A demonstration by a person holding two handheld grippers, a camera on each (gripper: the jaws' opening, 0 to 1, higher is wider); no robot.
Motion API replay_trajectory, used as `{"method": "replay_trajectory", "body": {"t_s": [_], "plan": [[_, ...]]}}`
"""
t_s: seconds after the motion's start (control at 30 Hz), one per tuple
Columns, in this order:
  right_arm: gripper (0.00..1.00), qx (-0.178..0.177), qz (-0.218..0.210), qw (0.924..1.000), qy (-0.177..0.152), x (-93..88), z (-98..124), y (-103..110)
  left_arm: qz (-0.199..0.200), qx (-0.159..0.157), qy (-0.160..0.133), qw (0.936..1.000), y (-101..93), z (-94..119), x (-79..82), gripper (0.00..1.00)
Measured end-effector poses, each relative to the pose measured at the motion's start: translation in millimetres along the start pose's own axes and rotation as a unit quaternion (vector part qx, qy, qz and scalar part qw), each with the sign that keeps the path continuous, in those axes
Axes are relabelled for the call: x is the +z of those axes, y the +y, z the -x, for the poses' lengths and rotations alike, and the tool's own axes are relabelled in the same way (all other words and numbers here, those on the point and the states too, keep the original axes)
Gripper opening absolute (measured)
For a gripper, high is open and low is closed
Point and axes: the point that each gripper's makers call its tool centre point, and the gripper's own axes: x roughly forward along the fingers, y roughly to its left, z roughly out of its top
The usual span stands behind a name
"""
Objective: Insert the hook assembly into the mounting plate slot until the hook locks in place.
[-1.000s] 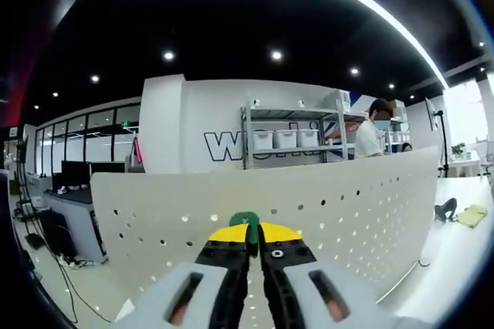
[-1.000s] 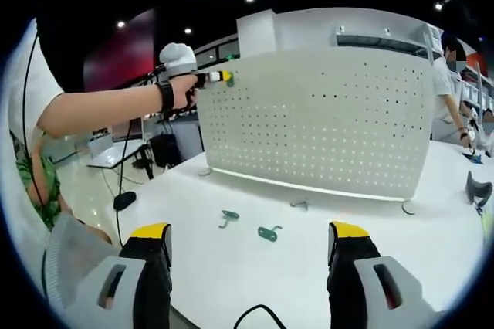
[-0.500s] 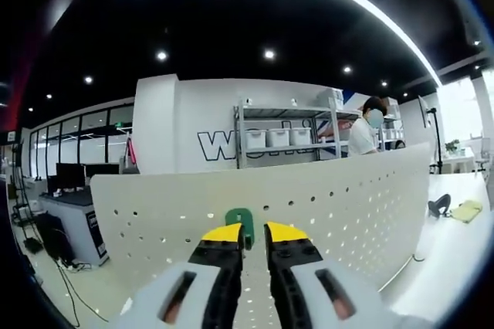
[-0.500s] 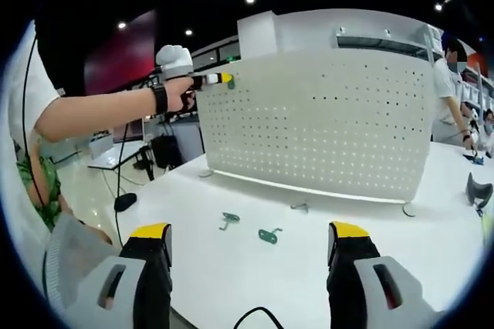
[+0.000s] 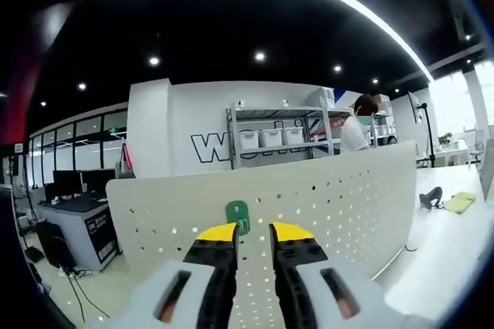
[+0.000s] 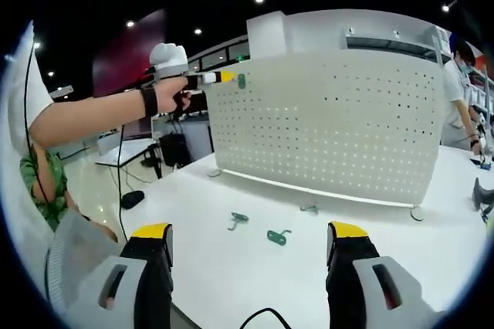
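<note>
The white perforated mounting plate stands upright on the white table. A green hook sits against the plate near its upper left corner. My left gripper is open just in front of it, its yellow tips slightly apart and the hook off the left tip. In the right gripper view the same hook shows at the plate's top left corner, just ahead of the left gripper, which a hand holds up. My right gripper hangs wide open and empty low over the table.
Two green hooks and a grey hook lie on the table before the plate. A person stands at the far right. A black object and a yellow item lie on the table's right side.
The left gripper's jaws, shut on the green hook one second ago, have parted and drawn back a little, leaving the hook on the plate. The right gripper has hardly moved.
</note>
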Motion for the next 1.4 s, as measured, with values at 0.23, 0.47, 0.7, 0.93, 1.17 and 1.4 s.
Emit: {"method": "replay_trajectory", "body": {"t_s": [0.23, 0.47, 0.7, 0.93, 1.17, 1.4], "plan": [[0.83, 0.005, -0.002, 1.0000, -0.003, 0.4, -0.6, 2.0, 0.013, -0.024, 0.009, 0.9996, -17.1, 13.5, -13.2, 0.18], [0.82, 0.007, -0.003, 1.0000, -0.003, 0.4, -1.9, 1.8, 0.020, -0.050, 0.033, 0.9980, -33.7, 23.9, -33.6, 0.19], [0.82, 0.007, -0.006, 1.0000, -0.003, -2.4, -2.1, 4.0, 0.017, -0.073, 0.047, 0.9961, -45.8, 33.0, -47.1, 0.19], [0.81, 0.005, -0.010, 0.9999, 0.000, -6.4, 0.3, 5.5, 0.021, -0.097, 0.060, 0.9933, -58.7, 41.9, -61.0, 0.19], [0.81, 0.006, -0.005, 1.0000, 0.004, -6.9, 1.3, 3.9, 0.032, -0.123, 0.074, 0.9891, -70.0, 53.8, -77.1, 0.20], [0.80, 0.014, 0.000, 0.9999, 0.007, -5.5, -2.6, 7.2, 0.041, -0.145, 0.093, 0.9841, -75.4, 66.7, -97.1, 0.21]]}}
